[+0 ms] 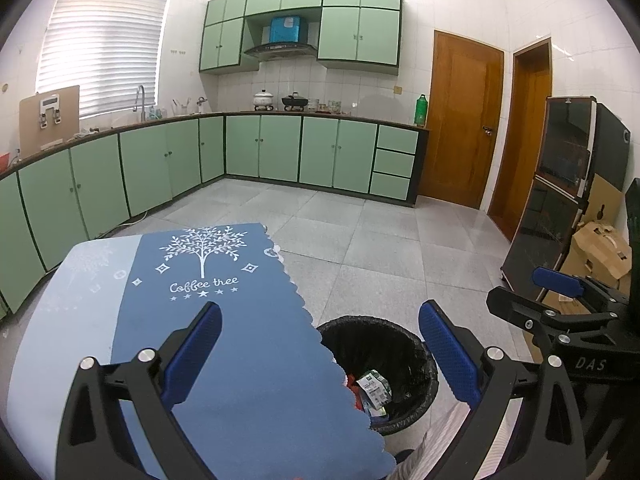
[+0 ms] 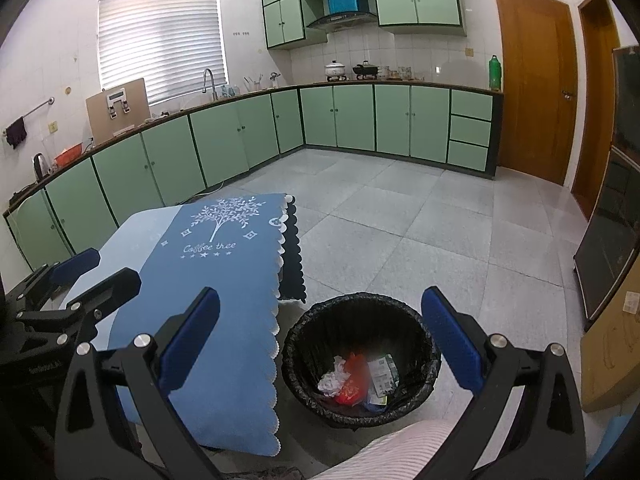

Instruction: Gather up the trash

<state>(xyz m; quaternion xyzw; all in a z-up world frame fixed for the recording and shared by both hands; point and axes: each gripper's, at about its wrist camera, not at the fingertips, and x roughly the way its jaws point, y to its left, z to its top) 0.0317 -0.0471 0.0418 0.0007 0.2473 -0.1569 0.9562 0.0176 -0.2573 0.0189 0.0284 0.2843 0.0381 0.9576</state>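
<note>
Looks like this one's pretty much wrapped up. The round black bin with the black plastic liner point(image 2: 362, 360) sits on the grey tiled floor point(image 2: 420, 232) just beside the tabletop with the blue "Coffee tree" cloth point(image 2: 212, 288), and the trash is already inside it: a crumpled white paper wad point(image 2: 334, 376), a red wrapper point(image 2: 352, 384) and a white-and-green printed packet point(image 2: 382, 374), all piled at the bottom.

The right gripper point(image 2: 320, 332) hangs above the bin with its blue-padded fingers point(image 2: 450, 342) wide apart and nothing between them. Same story for the left gripper point(image 1: 320, 348), which is over the cloth's scalloped edge, fingers spread and empty.

As far as I can see, the visible part of the cloth is bare and I can't spot any loose litter on the floor either. So my guess is the collecting is done, unless there's something out of shot. The near end of the tabletop is hidden behind the grippers, so can't rule that out.
</note>
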